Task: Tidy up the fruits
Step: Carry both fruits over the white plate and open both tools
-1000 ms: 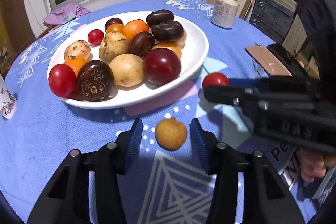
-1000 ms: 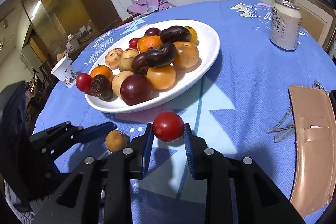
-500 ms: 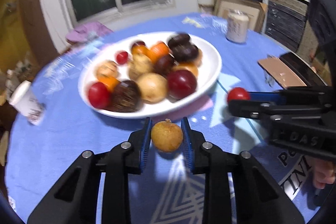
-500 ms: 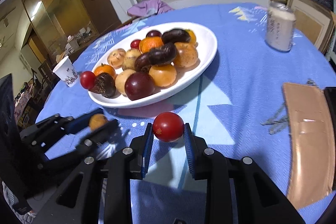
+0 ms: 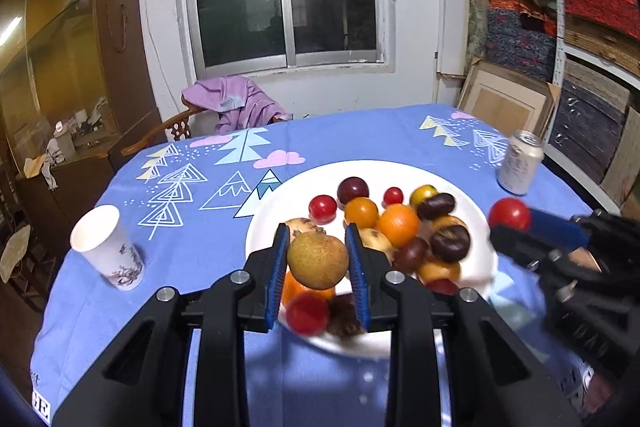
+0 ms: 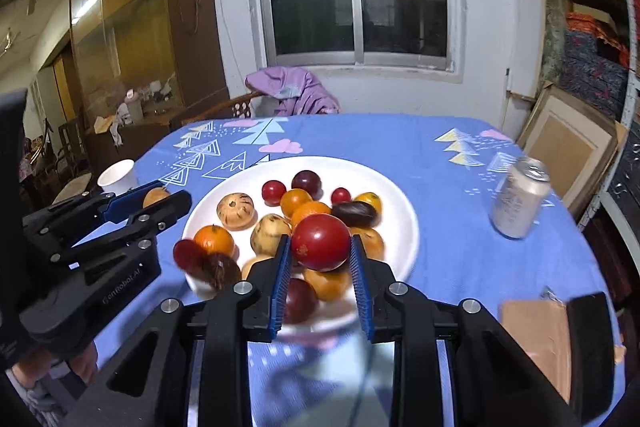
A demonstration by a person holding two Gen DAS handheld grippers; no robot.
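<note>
My left gripper (image 5: 318, 261) is shut on a small brown round fruit (image 5: 318, 261), held in the air above the near edge of the white plate (image 5: 276, 211). My right gripper (image 6: 320, 243) is shut on a red tomato (image 6: 320, 241), also lifted over the plate (image 6: 396, 203). The plate carries several fruits: oranges, red tomatoes, dark plums, brown pears. In the left wrist view the right gripper (image 5: 516, 223) shows at the right with its tomato (image 5: 509, 214). In the right wrist view the left gripper (image 6: 160, 201) shows at the left with the brown fruit (image 6: 155, 197).
A blue patterned tablecloth (image 5: 208, 187) covers the round table. A paper cup (image 5: 106, 247) stands at the left, a drink can (image 5: 520, 163) at the right, flat brown and black objects (image 6: 536, 331) at the near right. A chair with purple cloth (image 5: 236, 107) stands behind.
The left gripper closed on the brown fruit. Both grippers rose off the tablecloth with their fruits and now hang over the plate, tilted less steeply.
</note>
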